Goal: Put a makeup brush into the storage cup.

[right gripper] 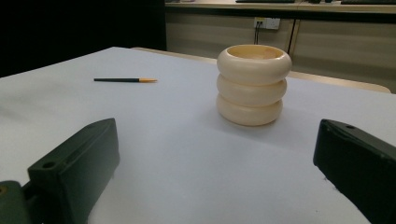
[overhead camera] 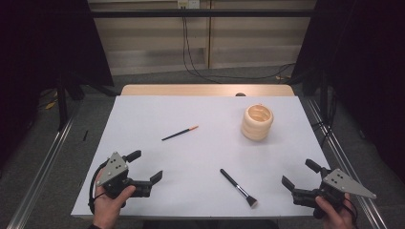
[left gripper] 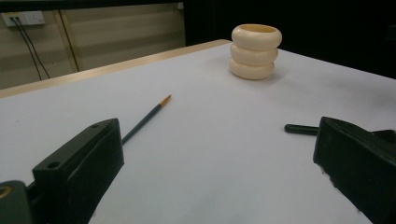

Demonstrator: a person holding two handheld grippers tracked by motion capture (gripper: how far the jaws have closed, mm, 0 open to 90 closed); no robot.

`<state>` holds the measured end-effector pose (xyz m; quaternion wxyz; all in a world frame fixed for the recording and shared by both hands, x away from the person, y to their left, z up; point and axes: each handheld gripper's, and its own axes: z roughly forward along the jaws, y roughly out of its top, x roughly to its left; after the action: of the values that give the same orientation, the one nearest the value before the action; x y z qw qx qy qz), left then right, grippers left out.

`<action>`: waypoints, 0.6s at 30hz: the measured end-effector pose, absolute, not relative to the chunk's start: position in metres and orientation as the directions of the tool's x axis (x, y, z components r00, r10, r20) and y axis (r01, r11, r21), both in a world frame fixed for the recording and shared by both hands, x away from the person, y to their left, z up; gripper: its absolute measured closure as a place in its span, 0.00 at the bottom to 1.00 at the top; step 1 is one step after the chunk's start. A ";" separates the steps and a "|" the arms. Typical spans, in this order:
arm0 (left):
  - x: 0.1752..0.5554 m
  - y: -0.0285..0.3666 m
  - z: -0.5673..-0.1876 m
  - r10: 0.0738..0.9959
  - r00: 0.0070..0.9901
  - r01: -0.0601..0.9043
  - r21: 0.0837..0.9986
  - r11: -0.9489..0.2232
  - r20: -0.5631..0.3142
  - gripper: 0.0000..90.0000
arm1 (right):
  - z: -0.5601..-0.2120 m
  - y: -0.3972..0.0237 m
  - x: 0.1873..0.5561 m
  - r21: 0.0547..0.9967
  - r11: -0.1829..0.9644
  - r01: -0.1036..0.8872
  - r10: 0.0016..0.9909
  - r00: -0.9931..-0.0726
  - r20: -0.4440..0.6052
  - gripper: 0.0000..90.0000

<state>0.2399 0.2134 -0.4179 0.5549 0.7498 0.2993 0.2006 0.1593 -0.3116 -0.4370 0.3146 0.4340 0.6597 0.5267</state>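
While resting low at the near left corner of the white table (overhead camera: 200, 114), left gripper (overhead camera: 145, 167) held in a hand, jaws spread wide, pinching nothing. Same for right gripper (overhead camera: 298, 174) at the near right corner: jaws wide apart, nothing between them. Toward the far right, a cream cup (overhead camera: 257, 122) shaped like three stacked rings, upright, open at the top; inside looks bare as far as can be seen from above, bottom hard to make out. Lying flat near the middle, a thin pencil-like brush (overhead camera: 180, 133) with an orange tip. Nearer the front edge, between the grippers, a makeup brush (overhead camera: 238, 187) with black handle and pale bristles, well apart from the cup.
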 end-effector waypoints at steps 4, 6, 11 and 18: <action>0.246 0.207 -0.415 0.665 0.746 0.233 0.952 -0.198 -0.044 0.02 | -0.437 -0.312 0.160 0.969 0.070 0.235 0.903 -0.428 0.039 0.00; 0.249 0.203 -0.414 0.663 0.748 0.228 0.953 -0.202 -0.038 0.02 | -0.437 -0.312 0.160 0.970 0.069 0.234 0.903 -0.428 0.039 0.00; 0.258 0.196 -0.411 0.652 0.758 0.228 0.950 -0.212 -0.037 0.02 | -0.436 -0.311 0.159 0.972 0.058 0.226 0.899 -0.435 0.048 0.00; 0.268 0.188 -0.405 0.653 0.756 0.214 0.955 -0.205 -0.029 0.02 | -0.436 -0.311 0.158 0.974 0.051 0.219 0.894 -0.445 0.054 0.00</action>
<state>0.2680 0.1877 -0.4047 0.5603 0.7512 0.2886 0.1961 0.1585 -0.3114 -0.4358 0.3111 0.4249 0.6547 0.5423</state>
